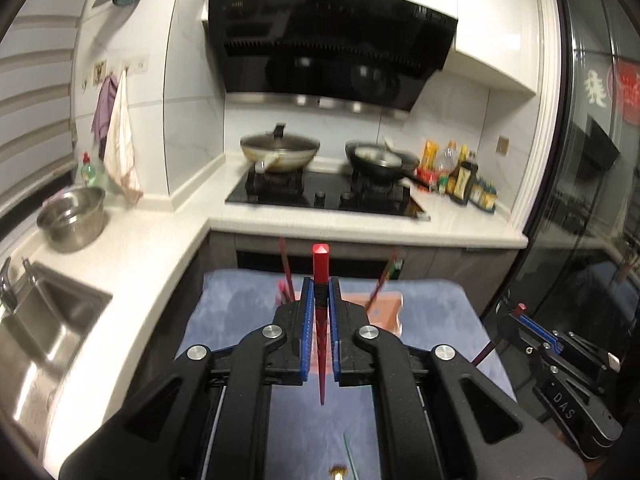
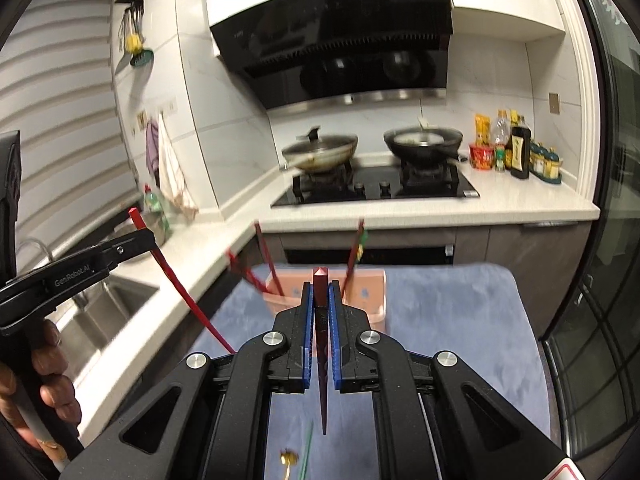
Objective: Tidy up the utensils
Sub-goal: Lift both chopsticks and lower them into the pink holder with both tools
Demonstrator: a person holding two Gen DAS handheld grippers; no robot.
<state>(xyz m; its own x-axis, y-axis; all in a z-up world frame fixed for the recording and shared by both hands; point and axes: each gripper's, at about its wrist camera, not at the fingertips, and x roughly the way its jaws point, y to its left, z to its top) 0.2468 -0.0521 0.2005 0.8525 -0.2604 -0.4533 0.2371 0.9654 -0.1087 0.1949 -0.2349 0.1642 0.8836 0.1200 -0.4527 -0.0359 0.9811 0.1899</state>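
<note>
Here only the right view shows a hand point(image 2: 44, 364), seemingly gripping.

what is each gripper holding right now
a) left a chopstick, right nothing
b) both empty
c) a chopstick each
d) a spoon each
c: the left gripper is clamped on a bright red chopstick, and the right gripper on a dark red chopstick, both above the blue cloth.
</note>
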